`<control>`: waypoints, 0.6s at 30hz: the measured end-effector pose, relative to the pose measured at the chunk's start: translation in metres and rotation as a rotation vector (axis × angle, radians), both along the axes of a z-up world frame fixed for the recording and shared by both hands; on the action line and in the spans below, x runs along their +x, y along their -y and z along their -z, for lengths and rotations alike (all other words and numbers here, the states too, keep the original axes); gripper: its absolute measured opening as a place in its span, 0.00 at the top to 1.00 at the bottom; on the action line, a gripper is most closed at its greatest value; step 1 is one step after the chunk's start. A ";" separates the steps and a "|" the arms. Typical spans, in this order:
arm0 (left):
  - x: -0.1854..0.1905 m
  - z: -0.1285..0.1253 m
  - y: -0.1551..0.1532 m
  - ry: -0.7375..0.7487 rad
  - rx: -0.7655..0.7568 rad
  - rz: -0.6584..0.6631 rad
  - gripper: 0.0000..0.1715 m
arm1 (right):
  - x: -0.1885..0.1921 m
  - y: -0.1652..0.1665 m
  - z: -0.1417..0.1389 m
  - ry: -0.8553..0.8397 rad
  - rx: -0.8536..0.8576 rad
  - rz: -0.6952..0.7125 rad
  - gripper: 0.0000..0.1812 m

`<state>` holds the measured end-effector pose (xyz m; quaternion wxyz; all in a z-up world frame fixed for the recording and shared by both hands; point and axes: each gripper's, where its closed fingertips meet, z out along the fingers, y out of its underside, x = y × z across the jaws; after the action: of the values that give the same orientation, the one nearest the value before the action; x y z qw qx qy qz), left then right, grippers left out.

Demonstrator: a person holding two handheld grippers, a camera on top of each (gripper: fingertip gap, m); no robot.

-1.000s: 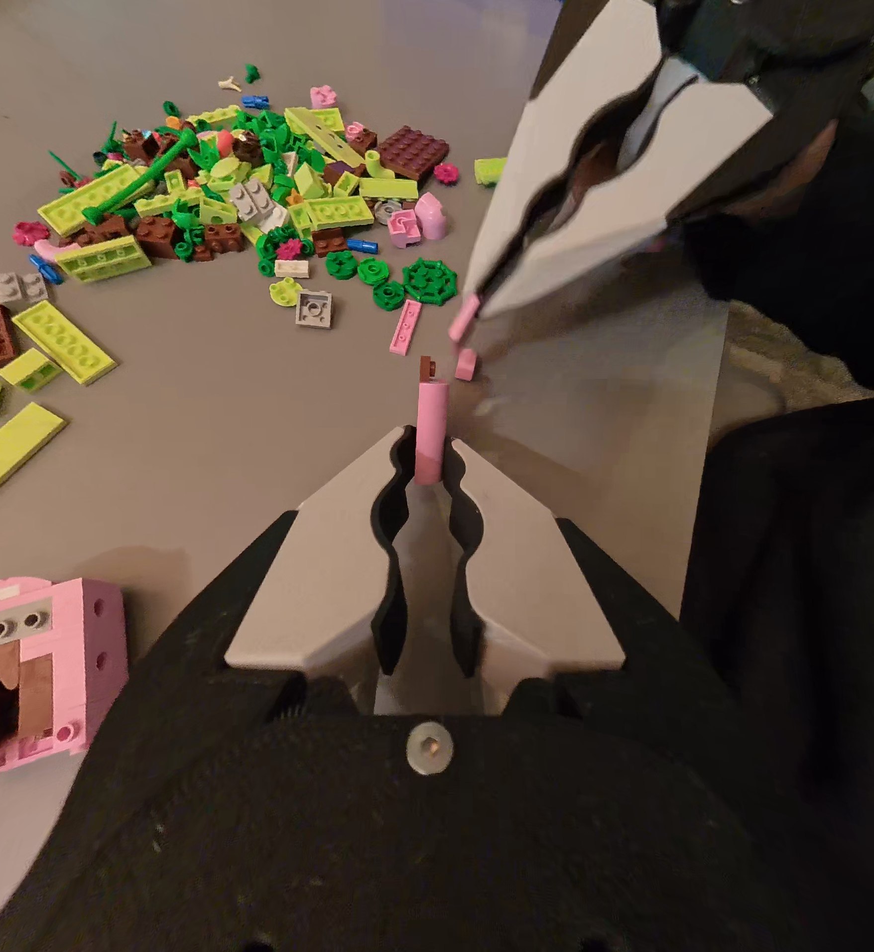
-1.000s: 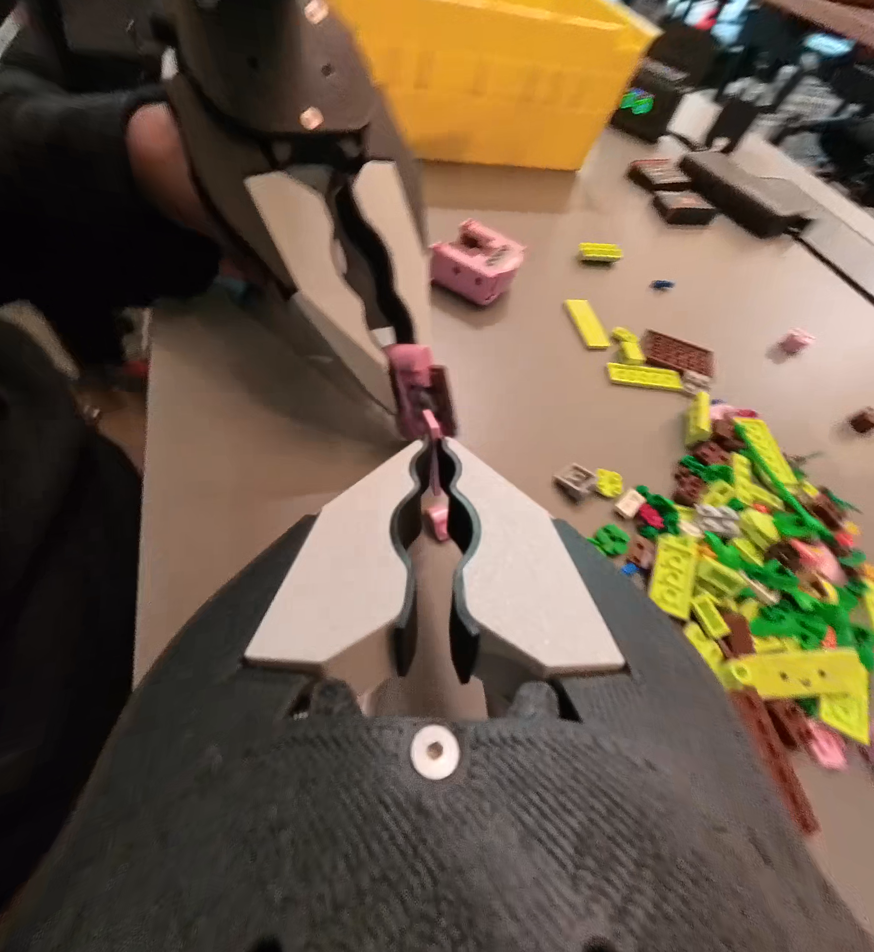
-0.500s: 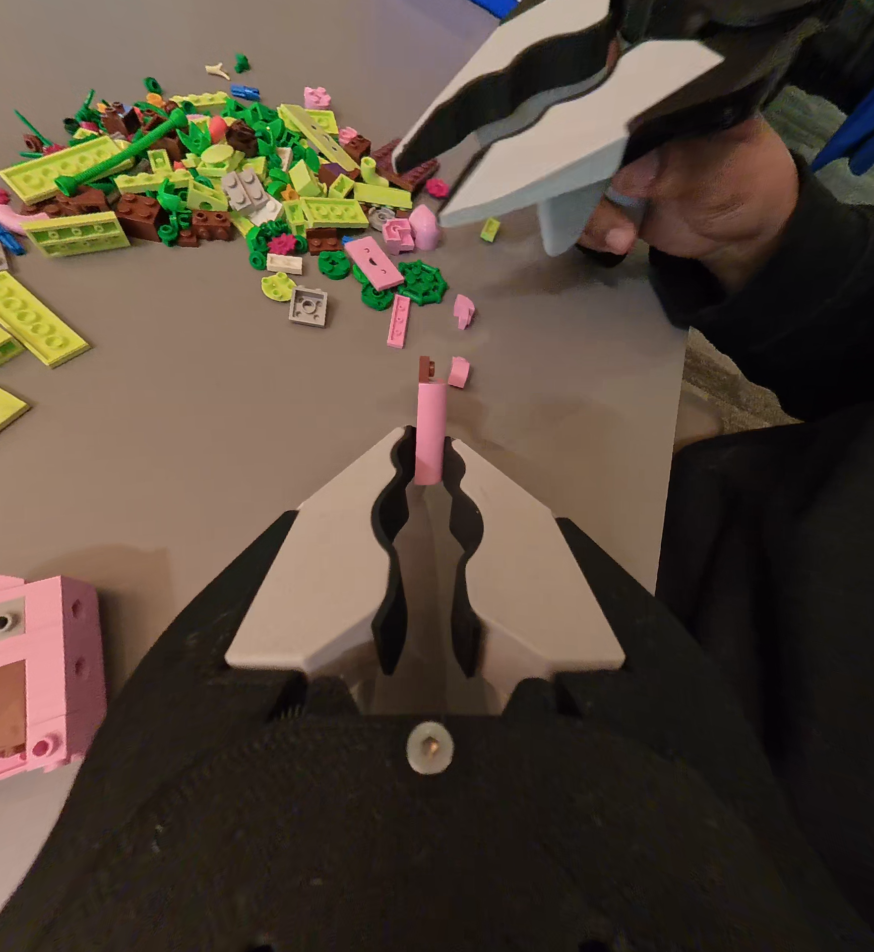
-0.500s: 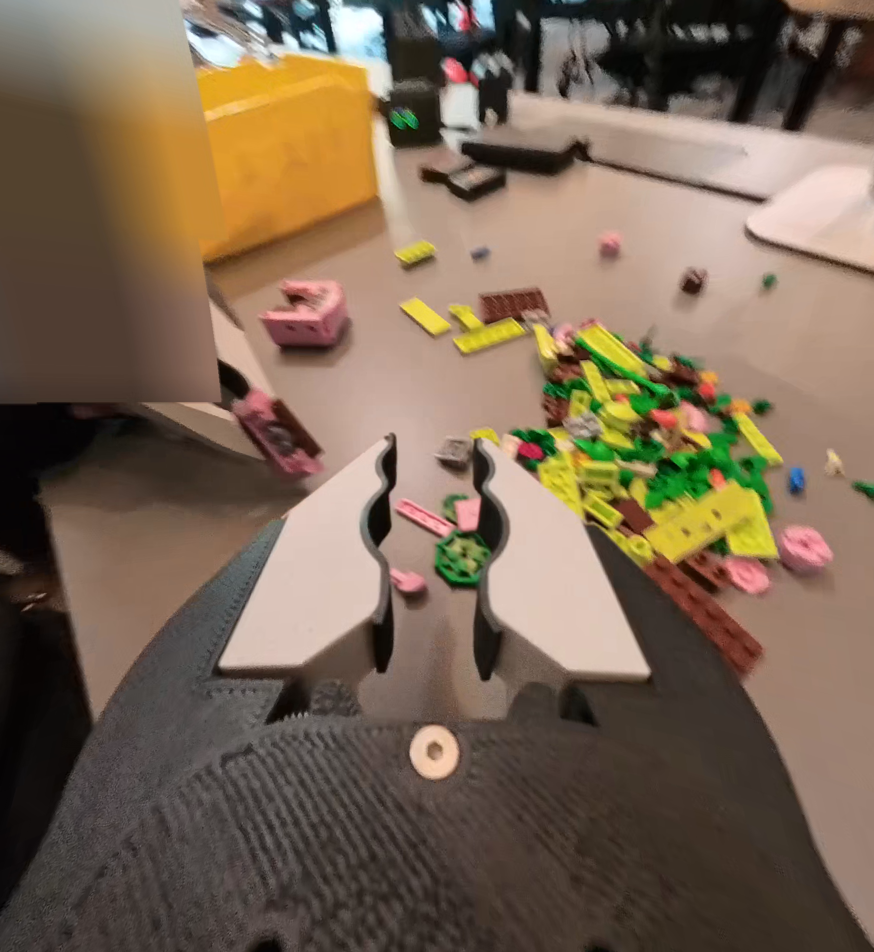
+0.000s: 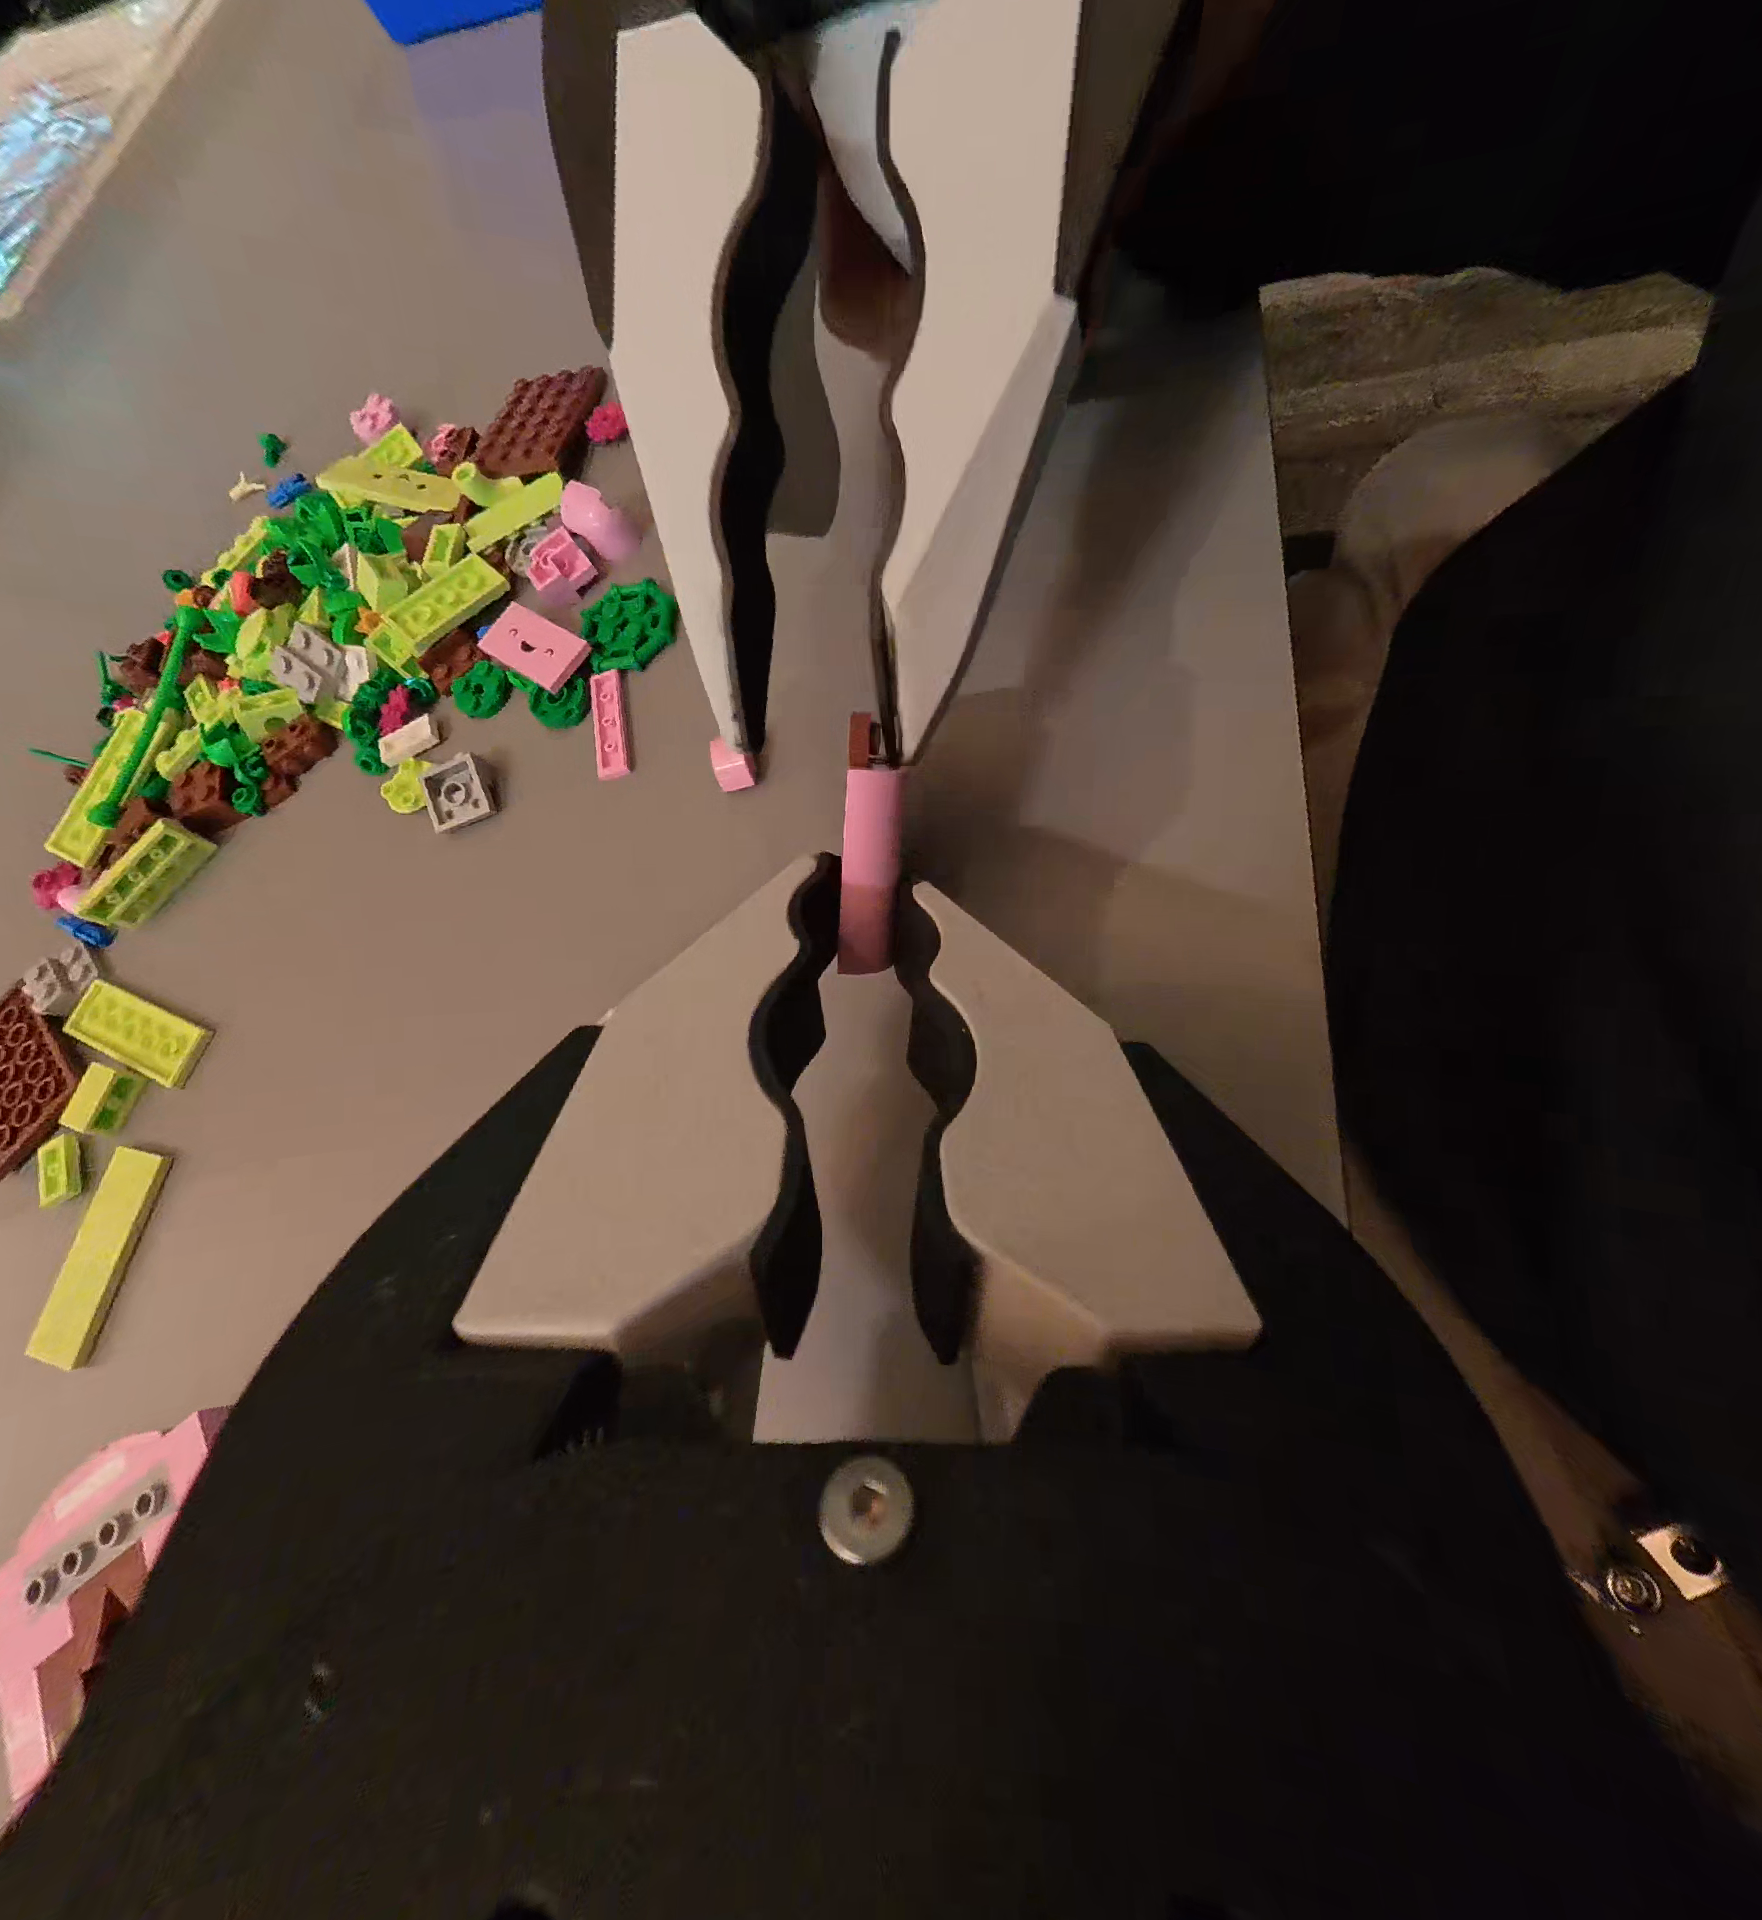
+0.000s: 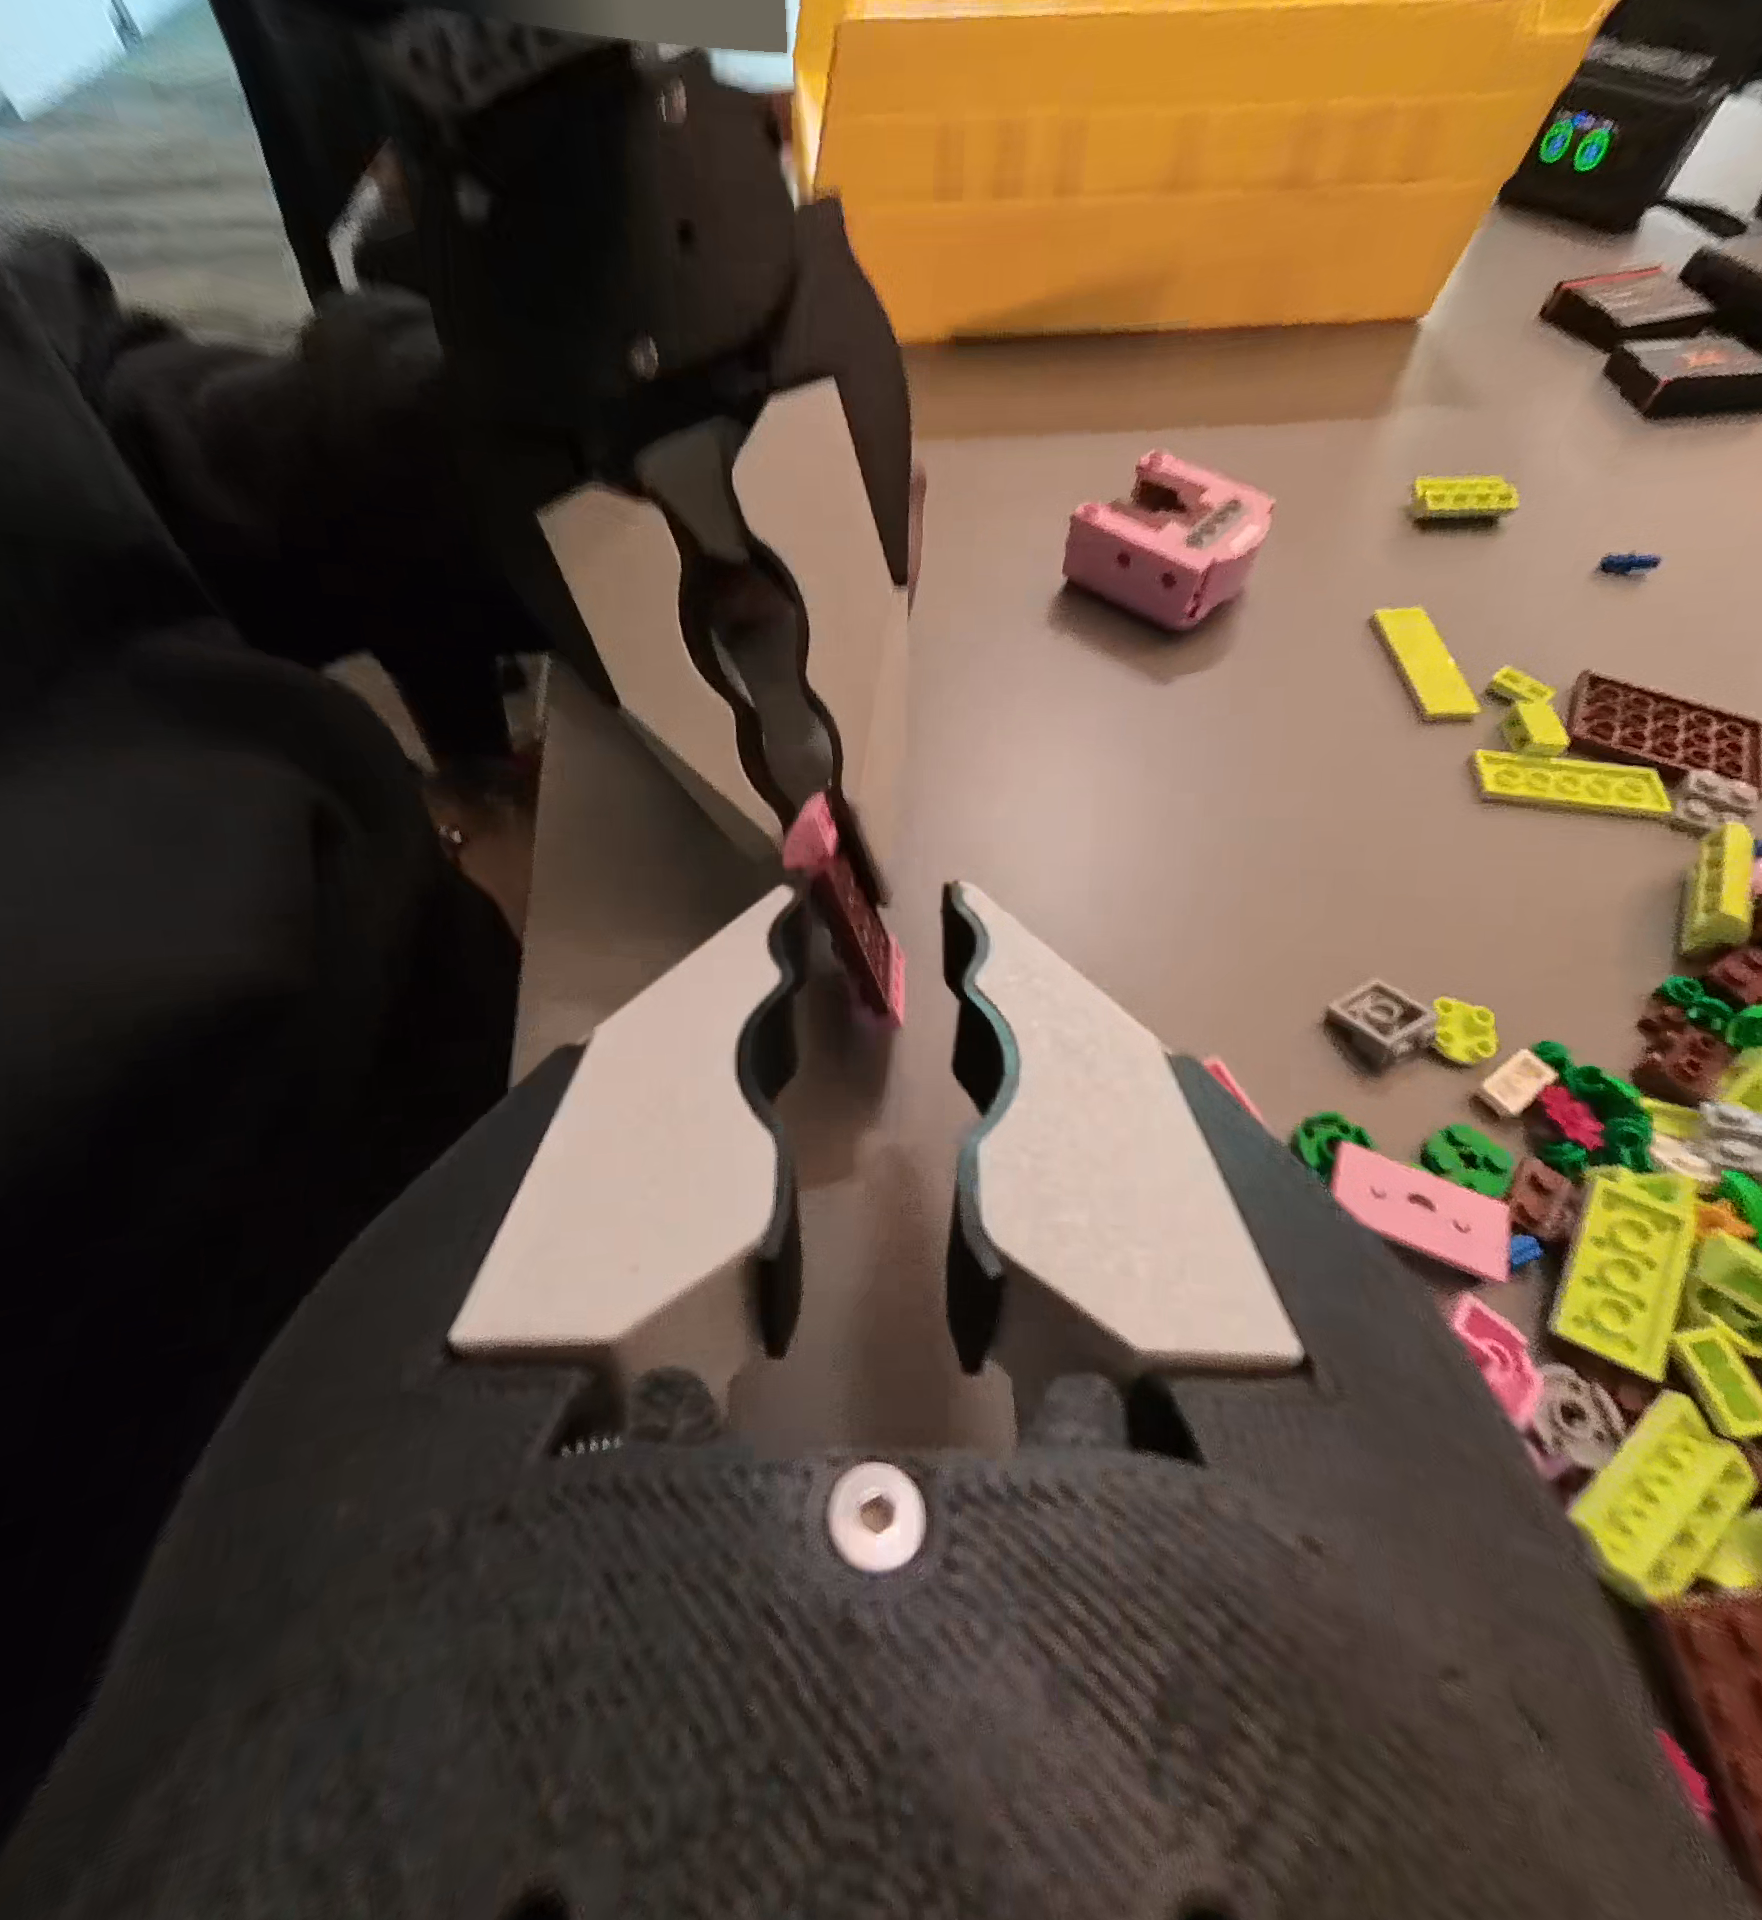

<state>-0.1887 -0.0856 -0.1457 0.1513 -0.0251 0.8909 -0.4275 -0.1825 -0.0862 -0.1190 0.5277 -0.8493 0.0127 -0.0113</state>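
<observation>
Left gripper (image 5: 866, 896) is the one I start with: in its own view the fingers are clamped together on a slim pink piece (image 5: 869, 873), which stands out past the tips at frame centre with a small brown part (image 5: 861, 740) at its far end. From the right wrist view the same piece (image 6: 851, 920) looks like a pink plate with a dark brown face, tilted, hanging from the left gripper's tips just above centre.

My right gripper (image 6: 869, 899) has its fingers apart and grips nothing. The held piece sits in the gap between them, close against the finger on the left of the frame; I cannot tell whether it touches. In the left wrist view the right gripper (image 5: 820, 740) comes down from the top of the frame. One tip is right at the brown part, and the other is down by a small pink brick (image 5: 731, 769) on the table (image 5: 389, 935).

A pile of loose bricks (image 5: 337, 644) in green, lime, brown and pink fills the left of that frame, with a pink face tile (image 5: 534, 646) at its near edge and a brown plate (image 5: 9, 1081) lower left. A pink built block (image 6: 1163, 551) stands well apart, in the upper right of the right wrist view, in front of a yellow bin (image 6: 1147, 177).
</observation>
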 end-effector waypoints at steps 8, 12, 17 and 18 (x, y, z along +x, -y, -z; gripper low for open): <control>-0.001 0.000 0.000 0.002 -0.001 0.008 0.96 | -0.009 0.000 0.003 0.083 -0.018 -0.063 0.99; 0.006 -0.009 -0.002 0.045 -0.049 -0.046 0.88 | -0.009 0.000 0.003 0.095 -0.018 -0.062 1.00; -0.003 -0.025 -0.002 0.060 -0.150 0.007 0.92 | -0.007 0.000 0.003 0.134 -0.022 -0.053 1.00; -0.004 -0.025 -0.002 0.064 -0.155 0.016 0.94 | -0.007 0.000 0.003 0.147 -0.023 -0.054 1.00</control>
<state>-0.1927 -0.0840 -0.1203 0.1737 -0.0161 0.8500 -0.4971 -0.1894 -0.0864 -0.1223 0.5175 -0.8522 -0.0491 -0.0594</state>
